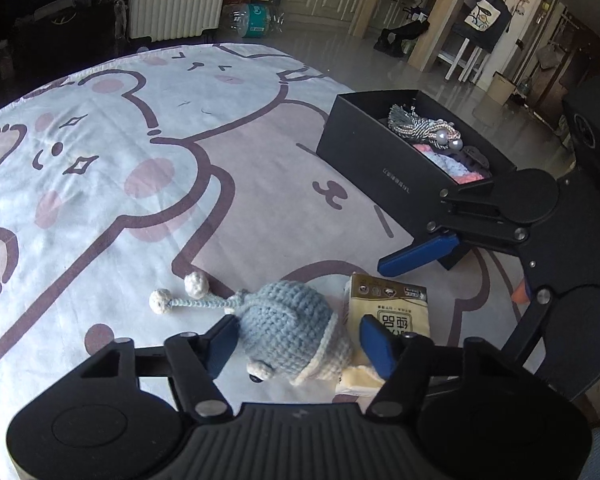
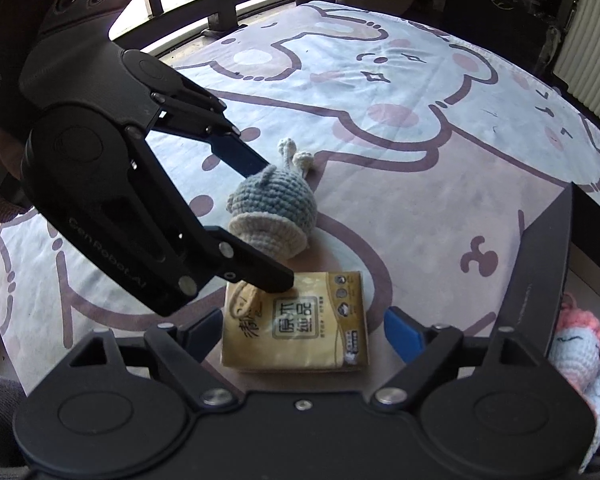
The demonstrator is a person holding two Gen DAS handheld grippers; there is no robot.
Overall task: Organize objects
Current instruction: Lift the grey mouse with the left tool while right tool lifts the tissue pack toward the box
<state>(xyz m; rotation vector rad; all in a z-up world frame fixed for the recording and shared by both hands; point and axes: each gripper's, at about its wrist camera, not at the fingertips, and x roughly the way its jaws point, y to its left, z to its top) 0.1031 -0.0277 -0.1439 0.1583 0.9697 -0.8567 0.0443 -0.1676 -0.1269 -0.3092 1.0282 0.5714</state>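
Note:
A blue and cream crocheted toy [image 1: 292, 330] with two pom-pom strings lies on the cartoon-print cloth. My left gripper [image 1: 300, 340] is open, its fingers on either side of the toy. In the right wrist view the left gripper [image 2: 276, 224] straddles the toy [image 2: 274, 210]. A tan tissue pack [image 2: 298, 322] lies beside the toy; it also shows in the left wrist view [image 1: 388, 300]. My right gripper [image 2: 300, 334] is open, its fingers either side of the pack, just above it. In the left wrist view only one blue finger [image 1: 418, 254] of it shows clearly.
A black open box [image 1: 380, 152] stands at the right, holding a grey tassel piece, pearls and pink-blue knitted items. Its wall [image 2: 540, 280] rises beside my right gripper, with a pink-haired crocheted doll [image 2: 580, 352] inside. The cloth [image 1: 140, 160] stretches away to the left.

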